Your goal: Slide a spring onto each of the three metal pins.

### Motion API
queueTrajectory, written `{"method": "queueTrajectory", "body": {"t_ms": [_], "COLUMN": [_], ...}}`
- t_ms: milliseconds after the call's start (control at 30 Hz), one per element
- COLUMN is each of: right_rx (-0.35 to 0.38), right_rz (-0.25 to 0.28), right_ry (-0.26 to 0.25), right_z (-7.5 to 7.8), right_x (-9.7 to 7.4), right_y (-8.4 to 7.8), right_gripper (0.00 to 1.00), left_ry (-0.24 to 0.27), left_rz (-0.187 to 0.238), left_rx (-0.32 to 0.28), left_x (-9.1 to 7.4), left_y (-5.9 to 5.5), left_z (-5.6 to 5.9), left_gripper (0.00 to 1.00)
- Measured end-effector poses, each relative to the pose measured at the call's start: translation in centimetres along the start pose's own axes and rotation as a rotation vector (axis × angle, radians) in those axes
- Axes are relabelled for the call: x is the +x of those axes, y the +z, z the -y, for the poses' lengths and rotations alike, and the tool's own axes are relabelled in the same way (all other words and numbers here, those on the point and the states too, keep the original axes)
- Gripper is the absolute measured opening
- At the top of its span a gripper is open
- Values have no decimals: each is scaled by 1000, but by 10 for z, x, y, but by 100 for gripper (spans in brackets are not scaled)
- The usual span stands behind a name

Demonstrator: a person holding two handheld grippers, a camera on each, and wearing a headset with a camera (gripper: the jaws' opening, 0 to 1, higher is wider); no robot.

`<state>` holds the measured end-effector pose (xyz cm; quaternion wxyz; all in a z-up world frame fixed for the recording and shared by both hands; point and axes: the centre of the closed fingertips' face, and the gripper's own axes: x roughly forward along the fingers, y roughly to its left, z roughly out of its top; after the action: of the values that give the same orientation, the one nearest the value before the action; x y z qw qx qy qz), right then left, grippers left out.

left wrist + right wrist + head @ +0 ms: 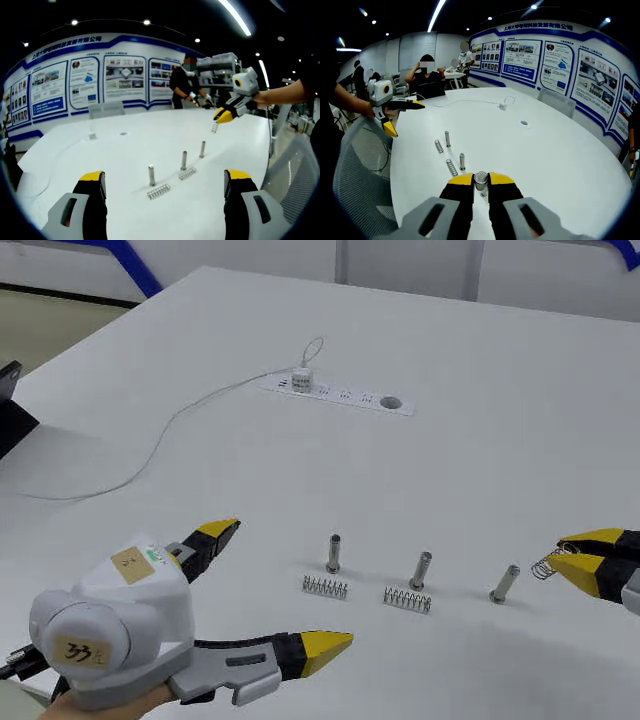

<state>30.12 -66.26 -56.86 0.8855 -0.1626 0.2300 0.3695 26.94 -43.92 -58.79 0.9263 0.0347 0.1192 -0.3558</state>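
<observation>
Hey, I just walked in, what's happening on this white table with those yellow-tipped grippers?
A person is fitting springs onto three upright pins on a white table. The right gripper is shut on one spring, close to the right pin. The left gripper hangs open, holding nothing. Seen from the head view, a second spring lies flat beside the left pin, a third spring beside the middle pin. No pin carries a spring yet.

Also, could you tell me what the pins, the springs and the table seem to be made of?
The pins look like bare metal: grey, with a dull sheen. The springs seem to be thin steel wire, coiled and silvery. The table is matte white, perhaps laminate.
</observation>
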Motion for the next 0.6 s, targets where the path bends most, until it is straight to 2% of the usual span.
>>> {"method": "queueTrajectory", "body": {"t_ms": [267,600], "right_rx": [10,32], "right_rz": [-29,-56], "right_ry": [-13,-14], "right_z": [12,16], "right_x": [17,35], "right_y": [-7,-15], "right_gripper": [10,10], "left_ry": [5,8], "left_rz": [-24,-33], "left_rx": [-5,-23], "left_x": [0,0], "left_y": [-6,-8], "left_z": [-1,-3], "left_gripper": [100,100]}}
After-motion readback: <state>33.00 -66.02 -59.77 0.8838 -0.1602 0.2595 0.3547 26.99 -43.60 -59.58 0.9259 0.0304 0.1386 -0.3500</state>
